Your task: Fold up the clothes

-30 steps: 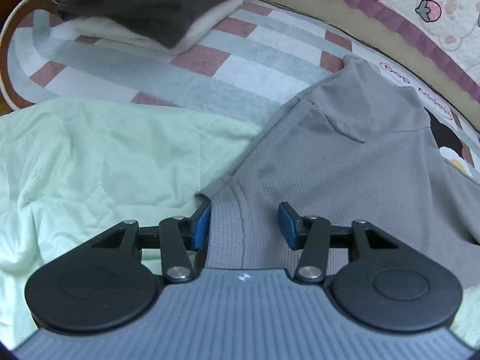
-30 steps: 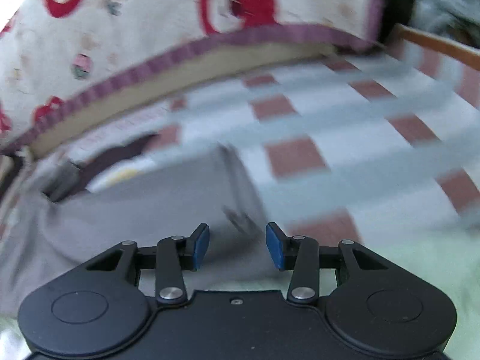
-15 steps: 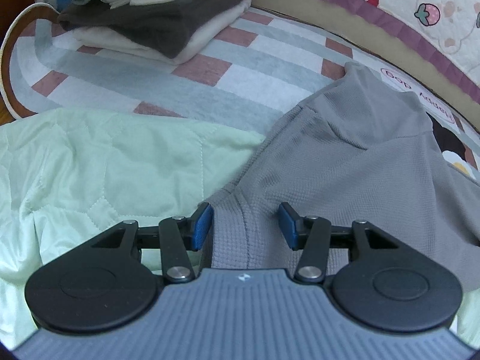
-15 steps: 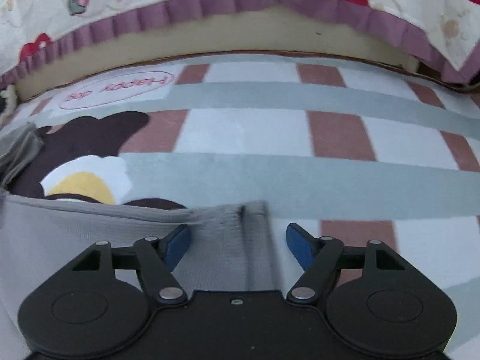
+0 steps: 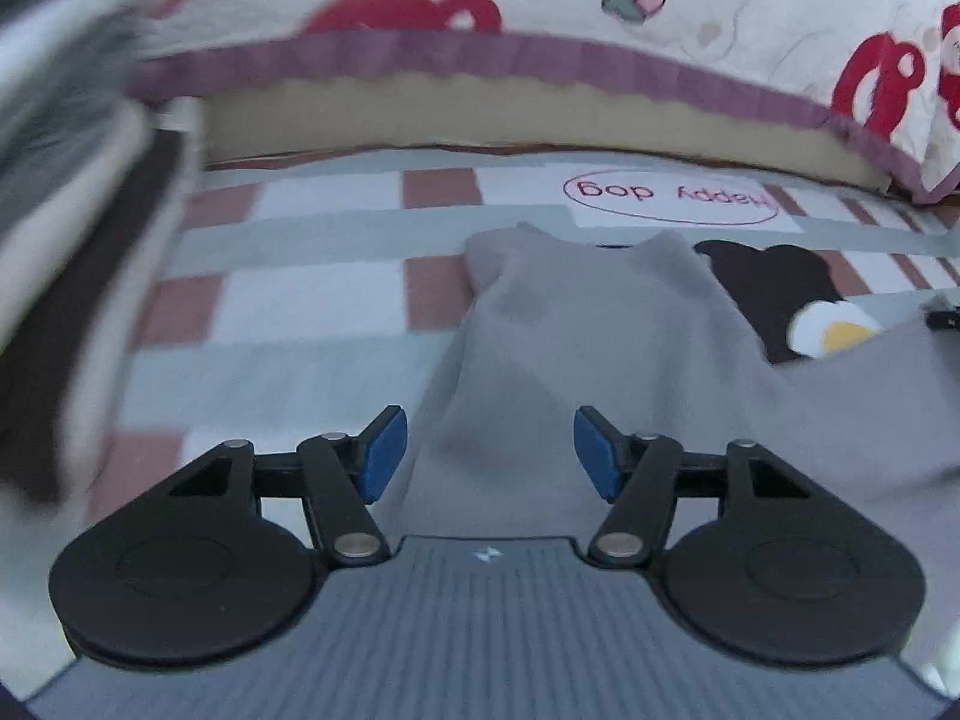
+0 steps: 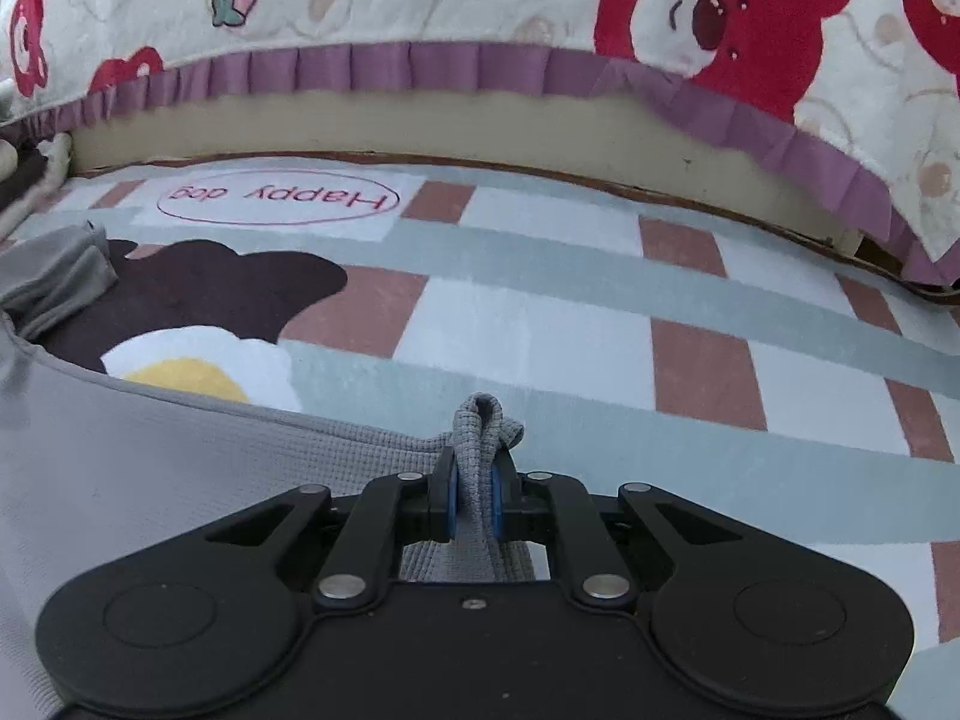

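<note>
A grey knit garment (image 5: 600, 330) lies spread on the checked rug (image 5: 312, 300). In the left wrist view my left gripper (image 5: 486, 453) stands open over it, the cloth running between the blue pads (image 5: 381, 453) without being pinched. In the right wrist view the same grey garment (image 6: 150, 480) stretches off to the left, and my right gripper (image 6: 477, 495) is shut on a bunched corner of it, a fold of fabric poking up above the fingertips. A sleeve end (image 6: 60, 282) lies crumpled at the far left.
A stack of folded clothes (image 5: 66, 180) blurs past at the left of the left wrist view. A bed edge with purple frill (image 6: 480, 66) and bear-print cover runs along the back. The rug carries a "Happy dog" label (image 6: 276, 201) and a dark dog figure (image 6: 198, 288).
My right gripper has shut on the garment's corner. The left gripper has swung up and forward, away from the green quilt, and its jaws stand wider apart.
</note>
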`<state>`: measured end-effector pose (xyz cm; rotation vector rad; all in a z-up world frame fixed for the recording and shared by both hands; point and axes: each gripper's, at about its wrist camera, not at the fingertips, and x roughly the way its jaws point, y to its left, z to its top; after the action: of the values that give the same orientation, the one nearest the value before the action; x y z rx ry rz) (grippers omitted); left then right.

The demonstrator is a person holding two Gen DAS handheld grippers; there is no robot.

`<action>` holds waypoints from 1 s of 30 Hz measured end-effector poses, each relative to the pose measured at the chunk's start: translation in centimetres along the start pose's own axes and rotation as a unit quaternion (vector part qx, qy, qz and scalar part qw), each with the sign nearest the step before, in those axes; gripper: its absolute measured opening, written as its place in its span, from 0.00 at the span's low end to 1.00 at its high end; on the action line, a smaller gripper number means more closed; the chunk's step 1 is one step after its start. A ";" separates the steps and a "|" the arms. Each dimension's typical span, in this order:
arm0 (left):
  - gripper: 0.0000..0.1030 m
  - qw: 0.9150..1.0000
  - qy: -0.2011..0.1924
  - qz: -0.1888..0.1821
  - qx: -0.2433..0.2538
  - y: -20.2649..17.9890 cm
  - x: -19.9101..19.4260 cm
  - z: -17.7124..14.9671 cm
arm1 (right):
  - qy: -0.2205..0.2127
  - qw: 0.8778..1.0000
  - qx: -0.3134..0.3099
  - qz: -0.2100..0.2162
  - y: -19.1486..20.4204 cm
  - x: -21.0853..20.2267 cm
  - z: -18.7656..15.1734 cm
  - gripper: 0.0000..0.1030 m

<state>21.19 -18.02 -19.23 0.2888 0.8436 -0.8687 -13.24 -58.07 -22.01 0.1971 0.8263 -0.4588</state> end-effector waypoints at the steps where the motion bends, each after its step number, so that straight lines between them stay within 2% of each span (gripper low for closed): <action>1: 0.59 1.000 0.009 -0.011 -0.004 0.4 1.7 1.0 | 0.004 1.000 -0.001 -0.001 0.0 0.4 -0.1 0.12; 6: 0.59 0.993 0.079 -0.073 -0.048 2.0 8.6 4.6 | 0.019 1.000 -0.006 0.005 -0.2 1.0 -0.2 0.12; 7: 0.59 0.992 0.083 -0.077 -0.056 2.1 9.4 5.0 | 0.022 1.000 -0.006 0.008 -0.3 1.1 -0.1 0.13; 11: 0.63 0.993 0.064 -0.083 -0.053 1.9 11.2 6.3 | 0.027 0.999 -0.001 0.024 -0.9 1.4 0.0 0.21; 14: 0.77 0.992 0.050 -0.101 -0.057 1.8 12.2 6.8 | 0.017 1.000 0.001 0.021 -1.3 1.4 0.0 0.32; 16: 0.77 0.991 0.041 -0.110 -0.065 1.7 12.7 7.1 | 0.018 1.000 0.007 0.024 -1.4 1.8 0.0 0.44; 17: 0.76 0.990 0.042 -0.116 -0.062 1.4 12.9 7.2 | 0.018 0.999 0.010 0.026 -1.5 1.9 0.0 0.45; 19: 0.64 0.992 0.047 -0.117 -0.026 0.0 12.8 7.1 | 0.017 0.999 0.013 0.043 -1.4 2.1 -0.2 0.45; 20: 0.45 0.994 0.047 -0.103 0.007 -1.0 12.5 6.8 | 0.017 0.998 0.011 0.054 -1.2 2.1 -0.4 0.42; 21: 0.07 0.994 0.046 -0.088 0.039 -2.0 12.3 6.5 | 0.016 0.998 0.001 0.061 -0.8 2.1 -0.6 0.26; 22: 0.06 0.995 0.041 -0.078 0.053 -2.7 11.9 6.3 | 0.014 0.998 -0.010 0.065 -0.3 1.9 -0.7 0.14; 25: 0.06 0.997 -0.008 -0.049 0.058 -3.6 9.7 5.7 | -0.013 0.999 -0.031 0.040 0.9 0.6 -0.4 0.12; 27: 0.06 0.993 -0.075 -0.017 0.084 -4.7 6.5 5.6 | -0.044 0.998 -0.034 0.021 1.4 -1.1 0.1 0.11; 30: 0.05 0.987 -0.148 -0.004 0.067 -5.0 1.1 5.7 | -0.104 0.994 -0.032 0.002 2.3 -5.4 1.1 0.11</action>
<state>20.78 -24.93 -15.83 0.2648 0.5111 -0.9494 -14.56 -54.68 -17.26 0.0899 0.6361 -0.4406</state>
